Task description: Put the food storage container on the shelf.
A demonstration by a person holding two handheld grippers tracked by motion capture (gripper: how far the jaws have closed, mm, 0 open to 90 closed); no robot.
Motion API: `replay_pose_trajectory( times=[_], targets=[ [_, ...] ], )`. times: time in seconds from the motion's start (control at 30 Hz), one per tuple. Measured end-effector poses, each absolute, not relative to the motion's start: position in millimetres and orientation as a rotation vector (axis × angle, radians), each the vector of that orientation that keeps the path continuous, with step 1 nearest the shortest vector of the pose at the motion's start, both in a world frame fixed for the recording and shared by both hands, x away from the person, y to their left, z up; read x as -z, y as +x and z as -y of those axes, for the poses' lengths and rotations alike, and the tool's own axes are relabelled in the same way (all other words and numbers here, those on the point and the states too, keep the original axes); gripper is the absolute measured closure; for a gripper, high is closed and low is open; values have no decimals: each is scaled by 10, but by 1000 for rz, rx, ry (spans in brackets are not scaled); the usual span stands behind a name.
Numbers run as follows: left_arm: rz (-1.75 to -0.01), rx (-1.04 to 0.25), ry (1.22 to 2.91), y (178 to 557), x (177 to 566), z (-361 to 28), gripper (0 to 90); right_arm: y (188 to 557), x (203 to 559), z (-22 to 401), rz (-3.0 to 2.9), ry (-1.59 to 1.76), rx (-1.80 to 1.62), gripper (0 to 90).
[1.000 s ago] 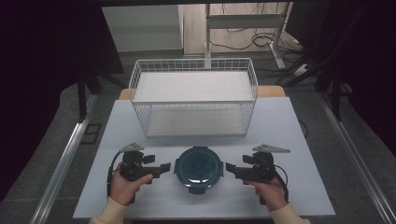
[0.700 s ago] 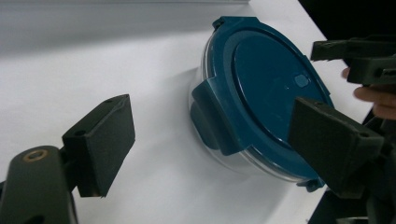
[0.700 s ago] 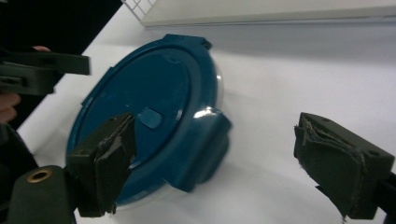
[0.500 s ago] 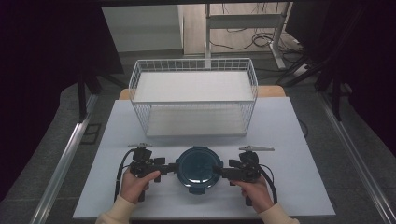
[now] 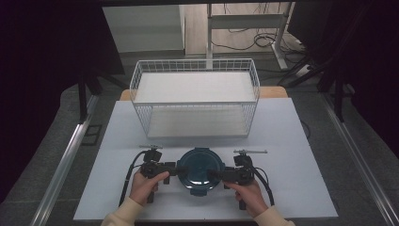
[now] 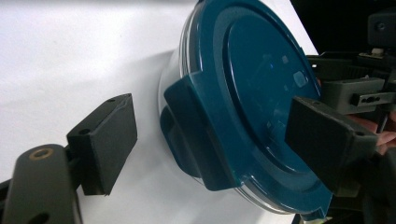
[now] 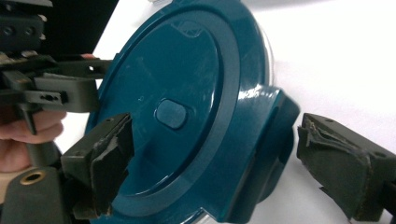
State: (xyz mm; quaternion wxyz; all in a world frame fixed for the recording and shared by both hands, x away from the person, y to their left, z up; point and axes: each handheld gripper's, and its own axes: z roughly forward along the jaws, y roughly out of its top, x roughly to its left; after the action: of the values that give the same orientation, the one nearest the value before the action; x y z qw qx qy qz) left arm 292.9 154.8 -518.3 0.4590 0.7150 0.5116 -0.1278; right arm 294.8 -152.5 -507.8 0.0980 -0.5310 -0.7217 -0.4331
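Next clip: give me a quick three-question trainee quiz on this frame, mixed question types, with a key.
1. True or false: the round container sits inside the wire basket.
2. Which part of the container does each gripper's open jaws straddle? A) a side latch B) the centre of the lid C) nothing
3. Fill in: the container's lid is dark ____.

Key: 1 false, it stands on the table between the left gripper and right gripper. 2 A. 3 blue.
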Motion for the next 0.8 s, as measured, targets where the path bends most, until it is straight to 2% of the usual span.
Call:
replay_pose_trajectory(
  times=[0.1,0.23,0.37,0.53,0.8],
  targets=[
    [-1255,347,1764,2928,5202,-1514,171,2949,5111,1521,2091,-1578,1267,124],
    [-1247,394,1756,2921,5214,-1481,235,2943,5142,1512,2046,-1580,1269,173],
    [-1280,398,1740,2911,5206,-1470,236,2932,5123,1542,2029,-1594,1271,225],
    [-1298,430,1684,2897,5226,-1534,300,2915,5137,1587,1975,-1617,1296,274],
    [-1287,379,1676,2808,5162,-1521,343,2860,5126,1651,1921,-1628,1332,329]
  ],
)
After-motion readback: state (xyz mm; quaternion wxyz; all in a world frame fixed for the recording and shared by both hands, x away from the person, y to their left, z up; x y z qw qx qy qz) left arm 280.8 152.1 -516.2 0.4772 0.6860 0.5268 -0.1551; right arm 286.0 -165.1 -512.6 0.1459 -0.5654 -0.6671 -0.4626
